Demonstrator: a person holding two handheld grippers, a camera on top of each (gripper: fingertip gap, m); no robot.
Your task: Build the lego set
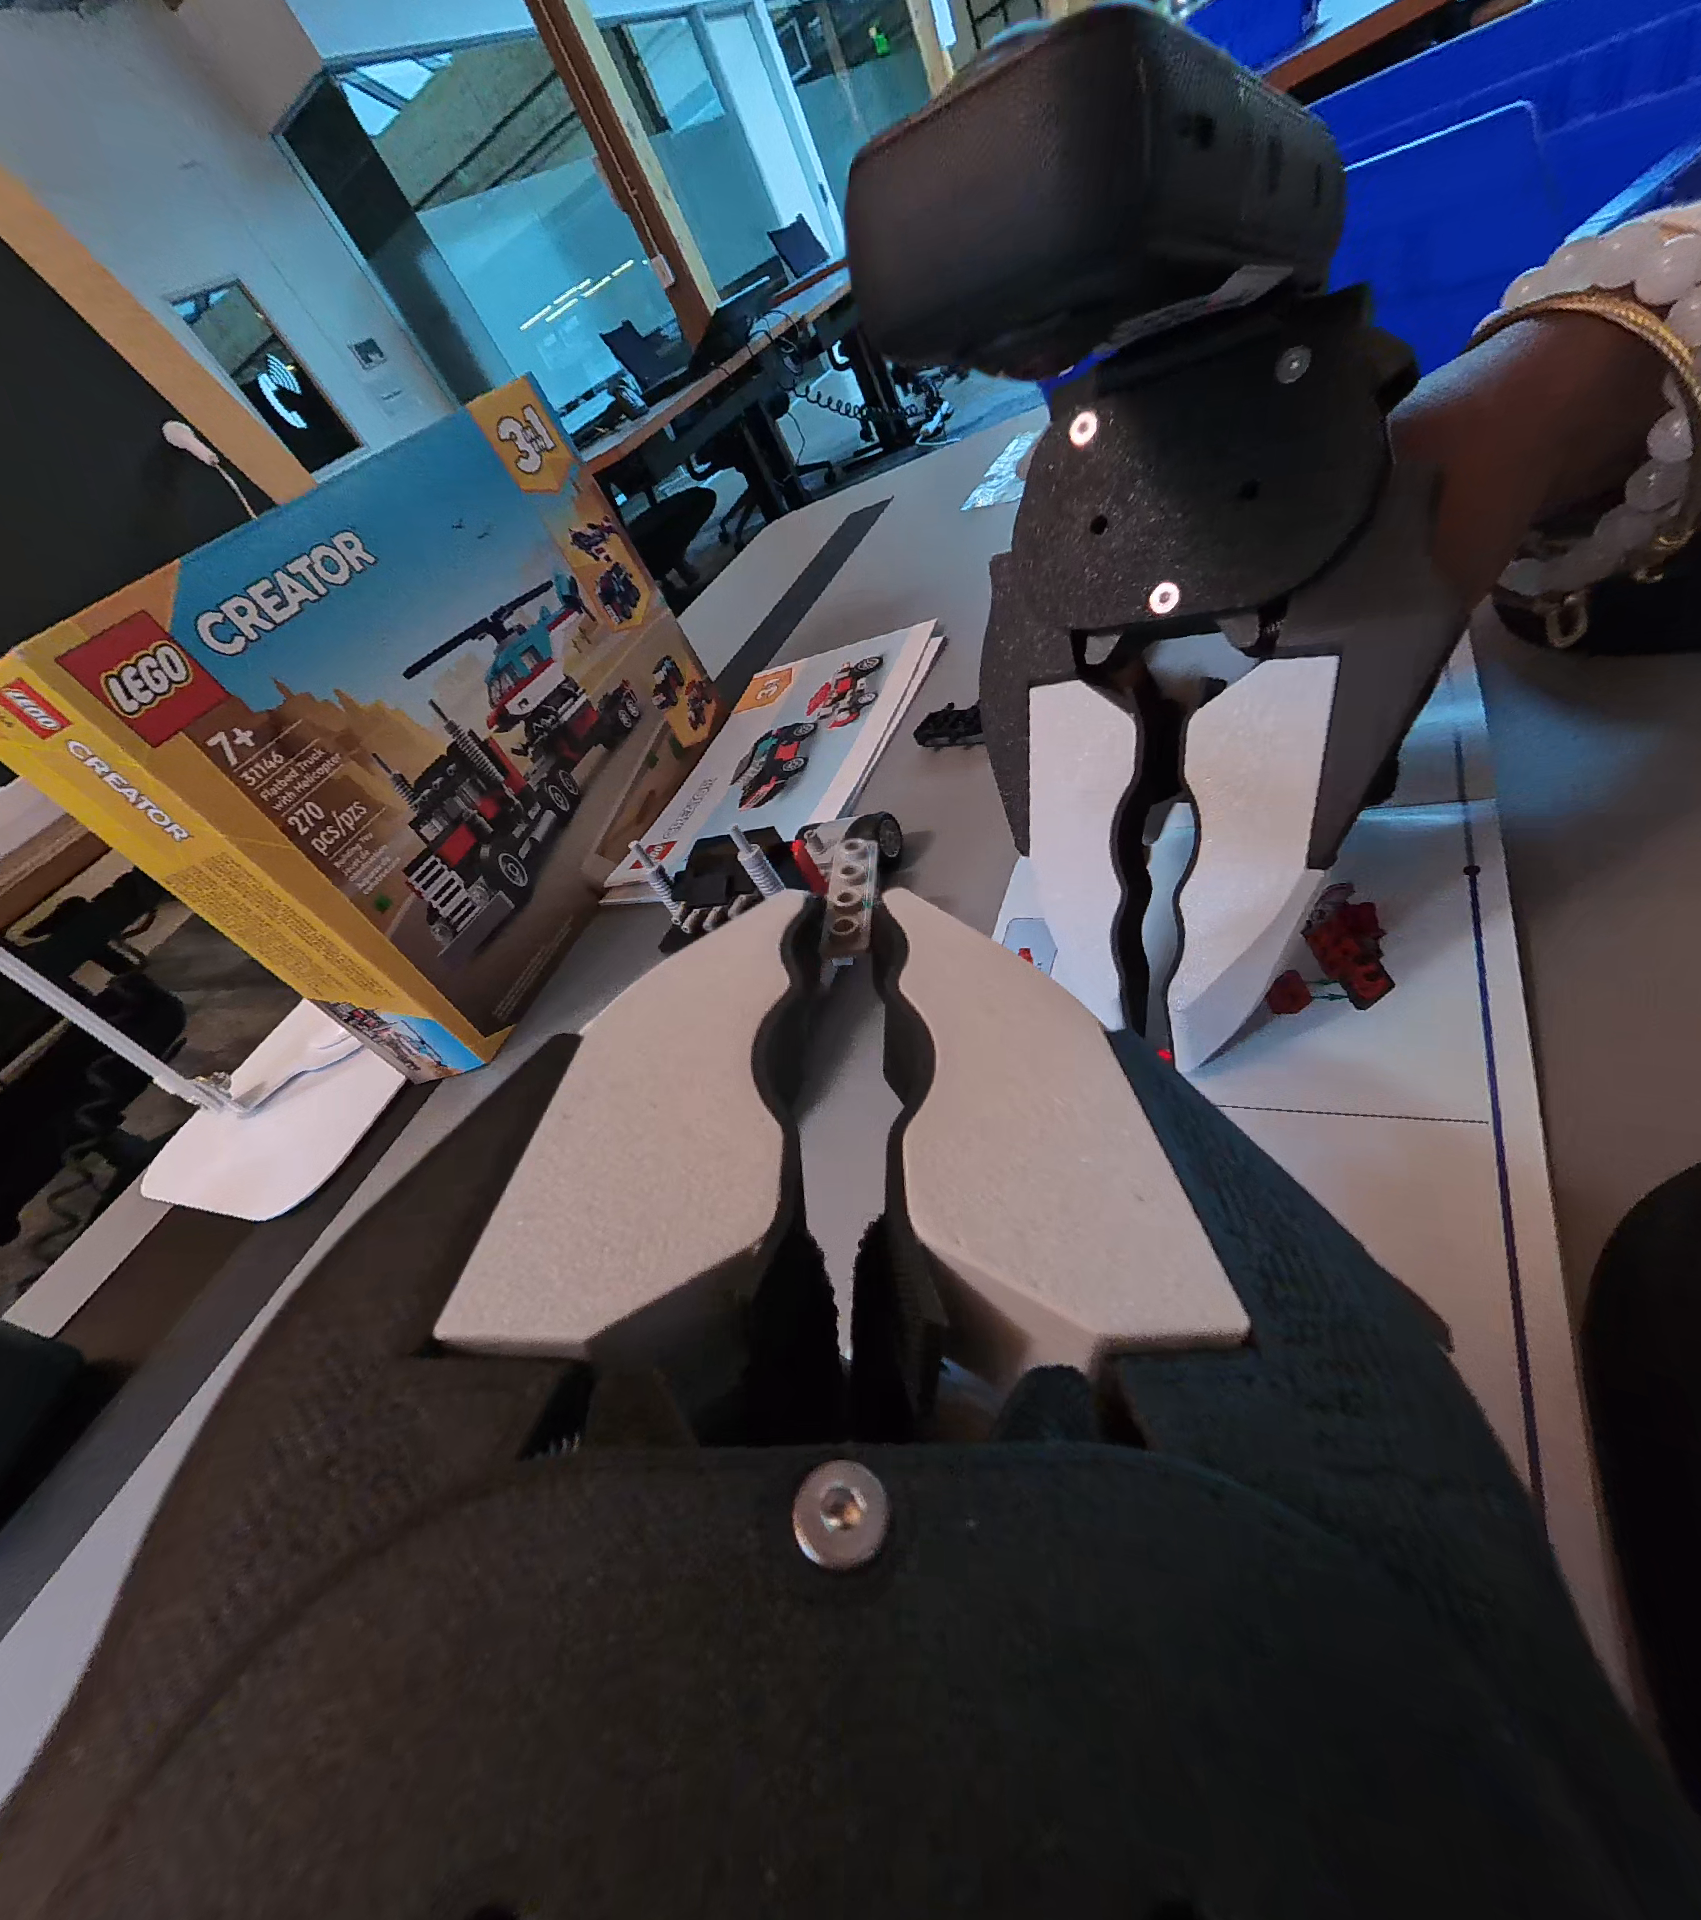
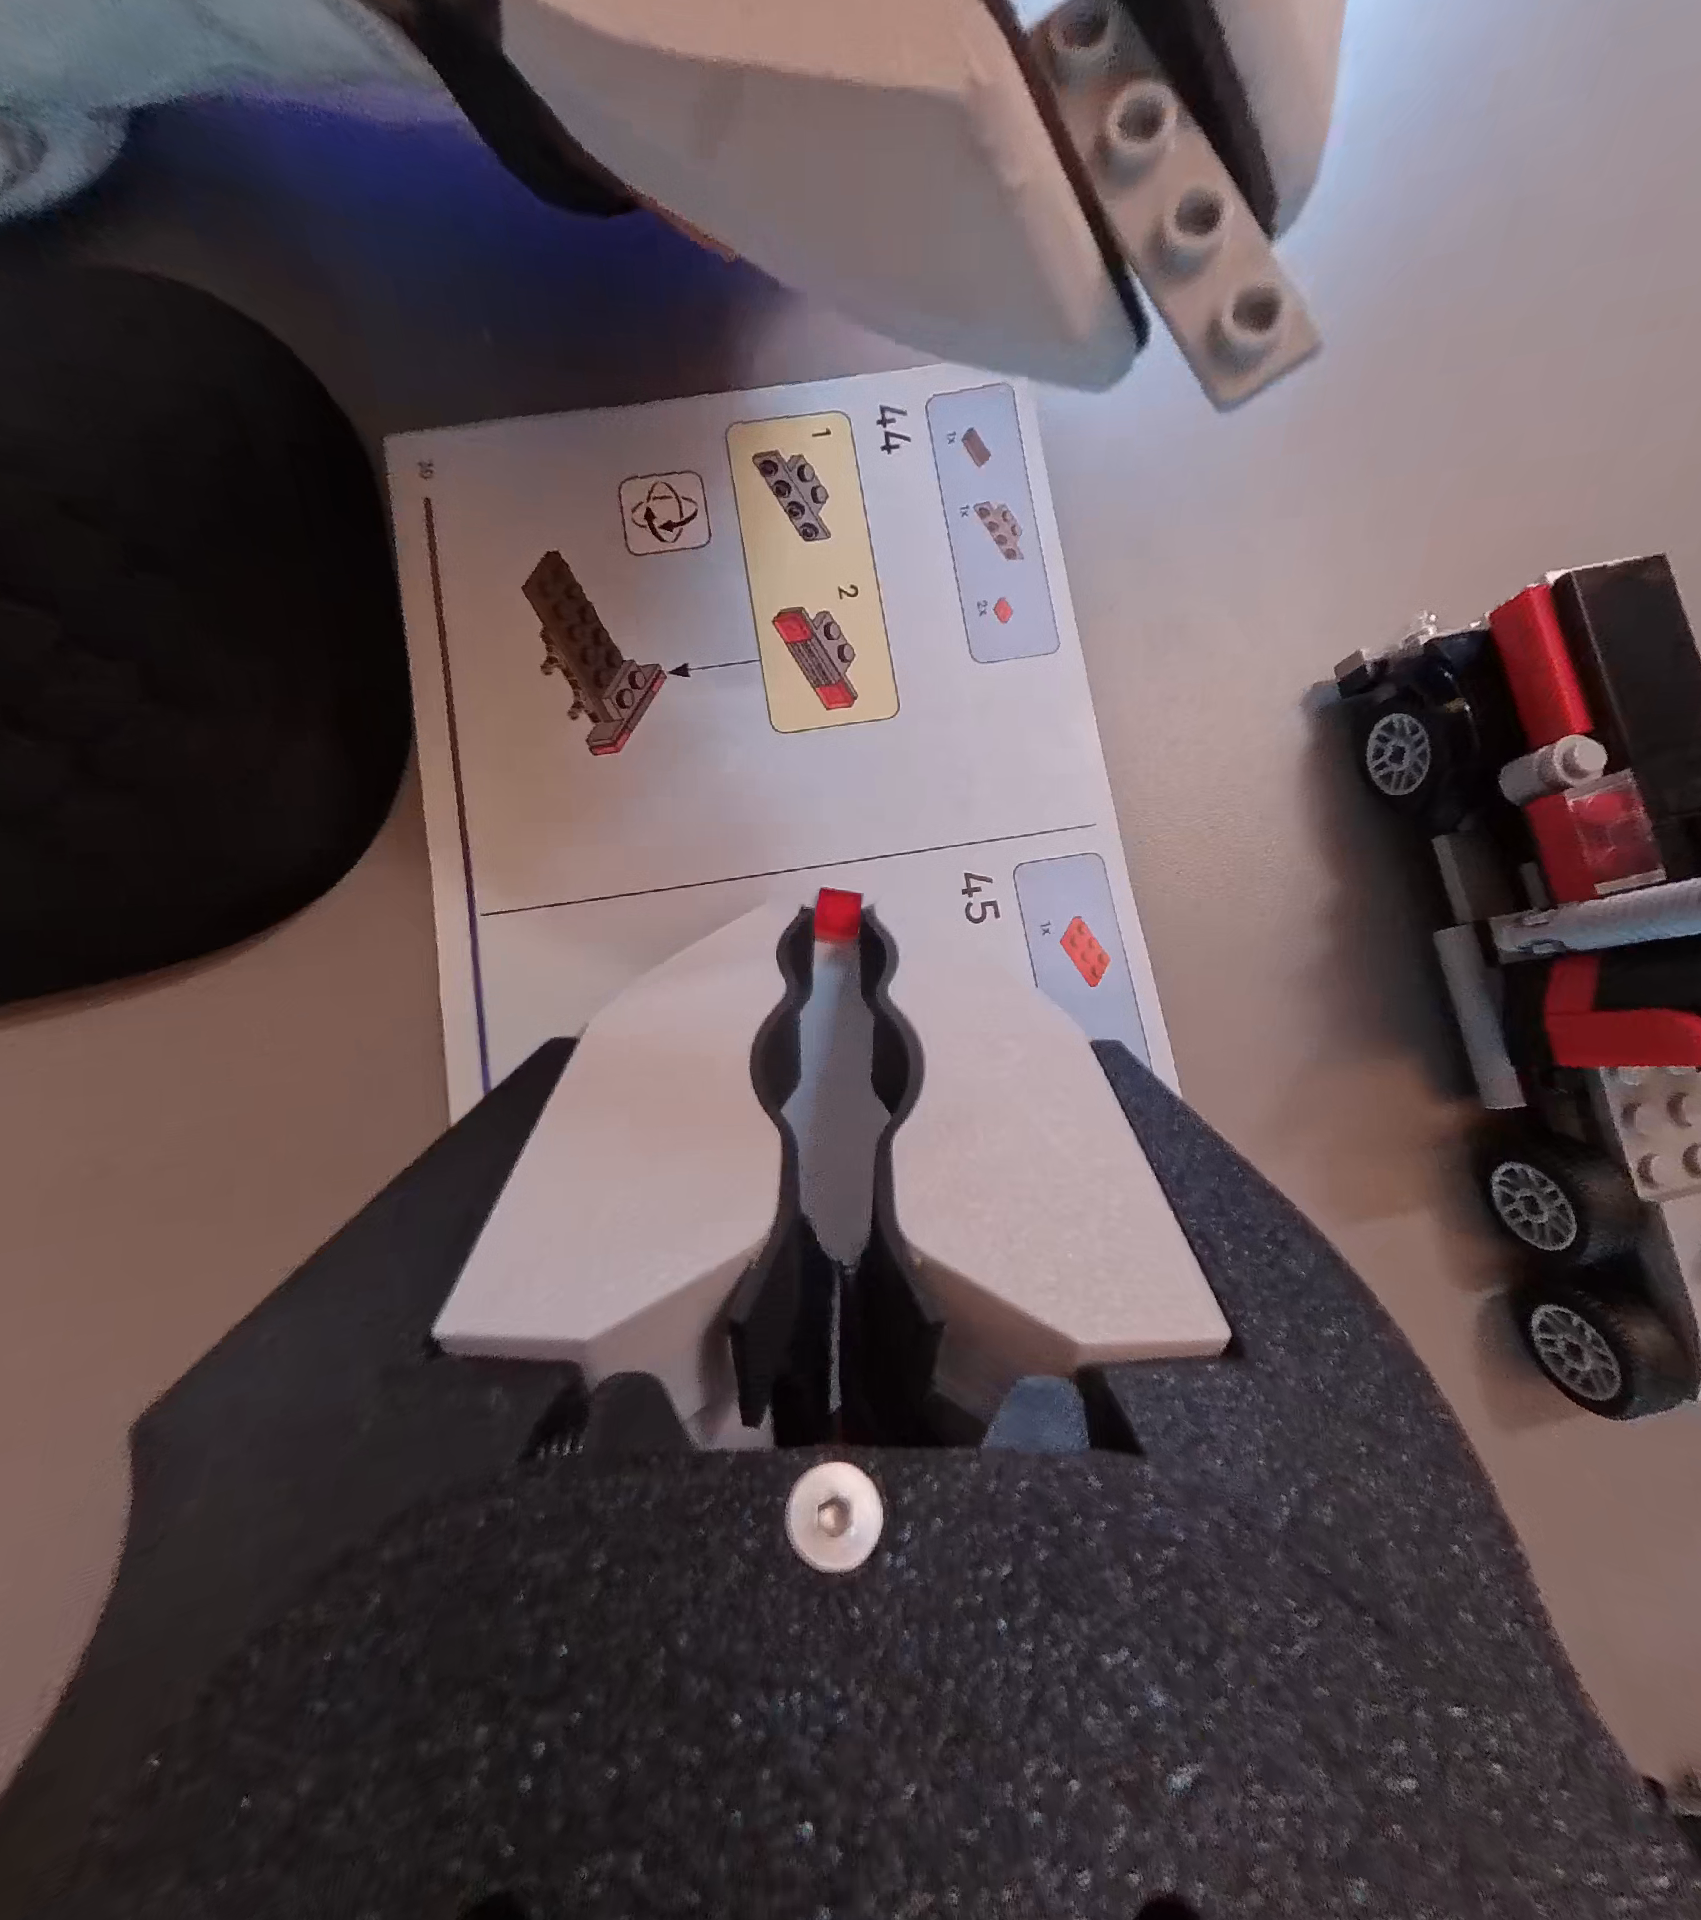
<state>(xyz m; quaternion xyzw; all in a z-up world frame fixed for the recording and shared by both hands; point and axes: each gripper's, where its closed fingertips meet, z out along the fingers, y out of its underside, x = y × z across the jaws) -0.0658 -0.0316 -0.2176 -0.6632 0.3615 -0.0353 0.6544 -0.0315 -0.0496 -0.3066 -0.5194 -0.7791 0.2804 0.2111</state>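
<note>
My left gripper [image 1: 848,914] is shut on a grey studded plate [image 1: 850,891] that sticks out past its tips. The same plate [image 2: 1184,203] and the left fingers [image 2: 825,177] show at the top of the right wrist view. My right gripper [image 2: 838,920] is shut on a small red tile [image 2: 840,916], held over the instruction sheet [image 2: 721,665]. In the left wrist view the right gripper [image 1: 1152,1023] points down at the table, just right of my left tips. The partly built black, red and grey truck [image 2: 1594,935] lies on the table to the right.
The set's box [image 1: 337,748] stands at the left, a booklet [image 1: 804,727] behind the truck [image 1: 773,873]. Loose red bricks [image 1: 1339,951] lie right of the right gripper. A dark rounded object [image 2: 98,644] sits left of the sheet. A hand with bracelets [image 1: 1604,447] holds the right gripper.
</note>
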